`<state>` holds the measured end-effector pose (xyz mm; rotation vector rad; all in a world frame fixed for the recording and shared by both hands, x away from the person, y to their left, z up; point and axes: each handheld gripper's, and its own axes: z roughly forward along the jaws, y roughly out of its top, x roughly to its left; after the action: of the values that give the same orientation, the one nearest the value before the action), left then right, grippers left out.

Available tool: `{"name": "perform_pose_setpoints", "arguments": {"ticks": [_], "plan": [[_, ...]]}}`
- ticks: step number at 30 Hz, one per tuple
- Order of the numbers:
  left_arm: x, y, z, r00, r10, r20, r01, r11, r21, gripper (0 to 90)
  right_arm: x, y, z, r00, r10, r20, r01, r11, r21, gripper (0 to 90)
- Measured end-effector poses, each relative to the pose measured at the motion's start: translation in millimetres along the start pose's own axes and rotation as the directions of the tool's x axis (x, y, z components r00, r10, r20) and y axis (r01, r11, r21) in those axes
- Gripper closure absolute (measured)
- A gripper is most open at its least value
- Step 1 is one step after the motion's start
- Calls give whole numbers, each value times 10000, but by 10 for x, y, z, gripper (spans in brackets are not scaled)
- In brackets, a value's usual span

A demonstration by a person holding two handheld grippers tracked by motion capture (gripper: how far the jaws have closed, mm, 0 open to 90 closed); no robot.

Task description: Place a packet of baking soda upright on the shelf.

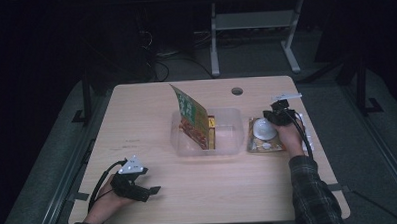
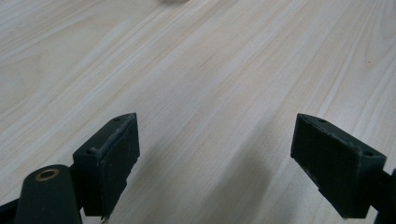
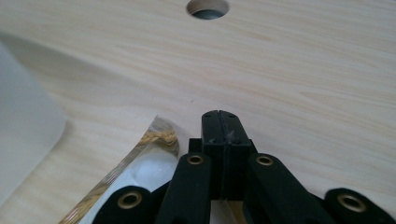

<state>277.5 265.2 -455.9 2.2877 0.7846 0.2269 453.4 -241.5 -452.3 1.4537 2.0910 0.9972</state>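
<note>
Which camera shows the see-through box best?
The high view: the whole clear plastic tub sits mid-table with a food packet leaning inside. The right gripper view catches perhaps a blurry pale edge of it. The left gripper view looks at bare table.

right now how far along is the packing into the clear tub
One green packet already stands tilted in the clear tub. In hand: the right gripper, jaws shut, sits at the far edge of the second packet, beside the tub; whether it pinches it is unclear. That packet looks left to go in. The left gripper rests open.
</note>
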Motion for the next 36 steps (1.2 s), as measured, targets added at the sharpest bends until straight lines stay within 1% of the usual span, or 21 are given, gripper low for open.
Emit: {"name": "perform_pose_setpoints", "arguments": {"ticks": [5, 8, 10, 11, 14, 16, 17, 21, 22, 25, 27, 28, 29, 30, 31, 32, 33, 35, 36], "plan": [[5, -3, 2, 10000, -19, -5, 19, 10000, 40, 149, 91, -43, -19, 9974, -658, -308, 666, 9975, 257, 897], [4, -4, -3, 10000, -4, -14, 4, 10000, 23, 150, 137, -66, -32, 9953, -838, -487, 860, 9953, 452, 897], [1, -7, -4, 10000, -13, -14, 13, 10000, 5, 150, 159, -76, -36, 9927, -1055, -589, 1086, 9927, 518, 897], [1, -6, -7, 10000, -31, -10, 31, 10000, 10, 149, 178, -83, -42, 9924, -1055, -632, 1092, 9923, 578, 897], [6, -6, -7, 10000, 3, 1, -3, 10000, 15, 150, 231, -116, -78, 9878, -1350, -772, 1407, 9873, 736, 897], [4, -6, -5, 10000, 5, 13, -5, 10000, 21, 150, 262, -132, -99, 9854, -1449, -892, 1527, 9844, 879, 897], [2, -7, -3, 10000, 12, 31, -12, 10000, 23, 150, 286, -142, -113, 9835, -1535, -956, 1629, 9817, 991, 897], [-5, -6, -1, 10000, 2, 55, -2, 10000, 2, 150, 372, -206, -157, 9747, -1876, -1211, 2013, 9730, 1131, 897], [-7, -6, -1, 10000, -1, 56, 1, 10000, 2, 149, 392, -221, -168, 9708, -2019, -1293, 2166, 9698, 1121, 897], [-8, -5, -2, 10000, -9, 65, 9, 10000, 20, 150, 469, -262, -216, 9628, -2253, -1492, 2448, 9610, 1285, 897], [-8, -4, -4, 10000, 24, 68, -24, 10000, 49, 150, 519, -296, -256, 9547, -2450, -1687, 2674, 9553, 1258, 897], [-9, -5, -4, 10000, 23, 76, -23, 10000, 47, 150, 545, -314, -280, 9527, -2445, -1803, 2698, 9537, 1325, 897], [-9, -6, -4, 10000, 34, 72, -34, 10000, 38, 150, 565, -331, -302, 9474, -2534, -1955, 2814, 9504, 1321, 897], [-9, -6, -3, 10000, 39, 78, -39, 10000, 43, 150, 583, -344, -322, 9453, -2567, -2013, 2866, 9483, 1363, 897], [-9, -6, -3, 10000, 44, 87, -44, 10000, 46, 150, 613, -365, -356, 9408, -2653, -2111, 2981, 9439, 1424, 897], [-10, -5, -3, 9999, 46, 89, -46, 10000, 66, 149, 642, -388, -382, 9377, -2670, -2223, 3019, 9429, 1410, 897], [-11, -4, -2, 9999, 62, 93, -63, 10000, 75, 150, 664, -412, -404, 9312, -2782, -2354, 3153, 9390, 1374, 897], [-15, -2, -2, 9999, 74, 94, -74, 9999, 75, 150, 713, -454, -454, 9210, -2830, -2676, 3296, 9324, 1481, 897], [-17, -1, -2, 9999, 72, 100, -73, 9999, 81, 150, 740, -473, -478, 9153, -2937, -2757, 3417, 9285, 1452, 896]]}}
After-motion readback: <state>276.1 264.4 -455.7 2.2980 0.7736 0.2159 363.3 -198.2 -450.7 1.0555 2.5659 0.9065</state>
